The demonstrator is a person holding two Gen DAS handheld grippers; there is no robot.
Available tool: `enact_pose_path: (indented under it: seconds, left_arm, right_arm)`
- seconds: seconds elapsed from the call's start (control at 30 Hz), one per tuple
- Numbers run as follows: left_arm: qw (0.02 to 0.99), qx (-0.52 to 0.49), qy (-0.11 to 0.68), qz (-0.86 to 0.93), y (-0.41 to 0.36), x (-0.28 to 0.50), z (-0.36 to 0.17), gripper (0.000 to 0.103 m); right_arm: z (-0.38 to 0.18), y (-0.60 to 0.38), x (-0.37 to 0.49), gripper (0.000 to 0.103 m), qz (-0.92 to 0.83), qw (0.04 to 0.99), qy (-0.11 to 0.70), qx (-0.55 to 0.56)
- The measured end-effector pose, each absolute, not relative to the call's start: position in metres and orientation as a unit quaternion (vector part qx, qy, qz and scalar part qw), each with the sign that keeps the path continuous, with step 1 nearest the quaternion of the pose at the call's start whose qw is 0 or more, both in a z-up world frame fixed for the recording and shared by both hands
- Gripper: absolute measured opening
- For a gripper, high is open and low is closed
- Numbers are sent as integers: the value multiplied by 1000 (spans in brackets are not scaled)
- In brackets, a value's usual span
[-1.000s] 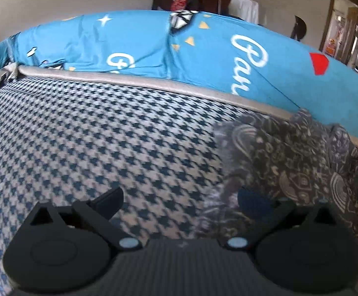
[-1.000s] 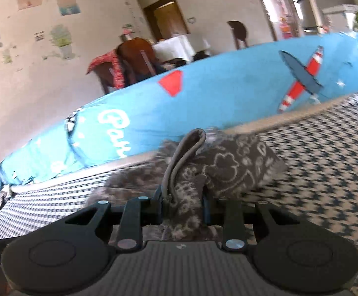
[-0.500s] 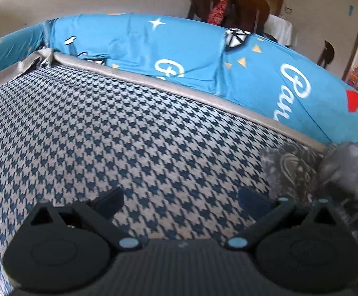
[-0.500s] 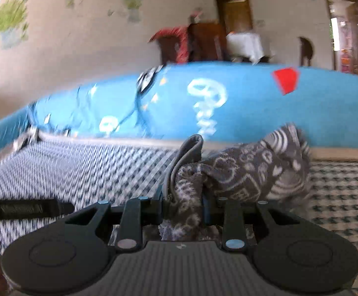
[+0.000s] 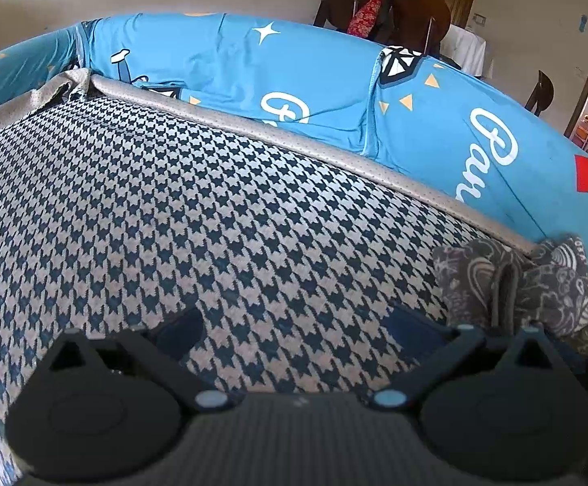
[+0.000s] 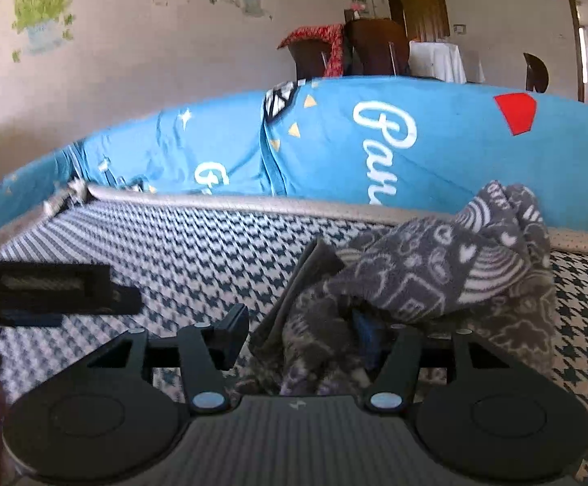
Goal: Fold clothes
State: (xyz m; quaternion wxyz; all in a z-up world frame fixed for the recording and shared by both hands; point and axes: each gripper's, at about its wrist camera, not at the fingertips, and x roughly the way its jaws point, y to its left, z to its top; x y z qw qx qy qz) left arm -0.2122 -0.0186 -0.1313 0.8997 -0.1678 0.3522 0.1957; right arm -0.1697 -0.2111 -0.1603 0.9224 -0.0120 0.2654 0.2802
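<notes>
A grey paisley-patterned garment (image 6: 435, 271) lies bunched on the houndstooth cushion (image 6: 196, 251), close to the beige piping at the back. My right gripper (image 6: 306, 332) stands partly open with a fold of the garment loose between its fingers; the left finger (image 6: 233, 334) is clear of the cloth. In the left wrist view the same garment (image 5: 512, 283) sits at the far right. My left gripper (image 5: 294, 324) is wide open over bare houndstooth cushion (image 5: 172, 210), with nothing between its fingers. The left gripper's body (image 6: 50, 287) shows as a black bar at the left of the right wrist view.
A blue printed cover (image 5: 334, 93) rises behind the cushion along its back edge, with beige piping (image 5: 294, 137) between them. Beyond it stand dark chairs with a red cloth (image 6: 318, 36), a white-covered table (image 6: 439, 60) and doorways.
My right gripper's fingers have spread apart, loosening their hold on the garment, which has sunk onto the cushion. The left gripper has swung left, so the garment sits further right in its view.
</notes>
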Motion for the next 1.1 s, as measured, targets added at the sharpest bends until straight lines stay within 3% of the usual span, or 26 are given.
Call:
enact_pose_path:
  seconds: [0.33, 0.4, 0.5, 0.57, 0.87, 1.1]
  left_arm:
    - [902, -167, 348, 193, -28, -210, -129, 103]
    - [902, -168, 349, 192, -30, -209, -128, 103]
    - [901, -172, 350, 190, -29, -209, -129, 103]
    - [900, -175, 351, 189, -29, -209, -129, 103]
    - [894, -190, 361, 185, -29, -208, -132, 103]
    - [892, -201, 361, 181, -25, -210, -131, 103]
  right_arm:
    - [-137, -258, -170, 54, 219, 940, 257, 37]
    - [-141, -266, -161, 40, 193, 940, 276, 48]
    - [-151, -277, -148, 28, 160, 934, 313, 61]
    - [-159, -280, -142, 25, 147, 930, 331, 56]
    - [-173, -265, -115, 25, 149, 926, 344, 36]
    - [-156, -239, -111, 25, 226, 930, 275, 88]
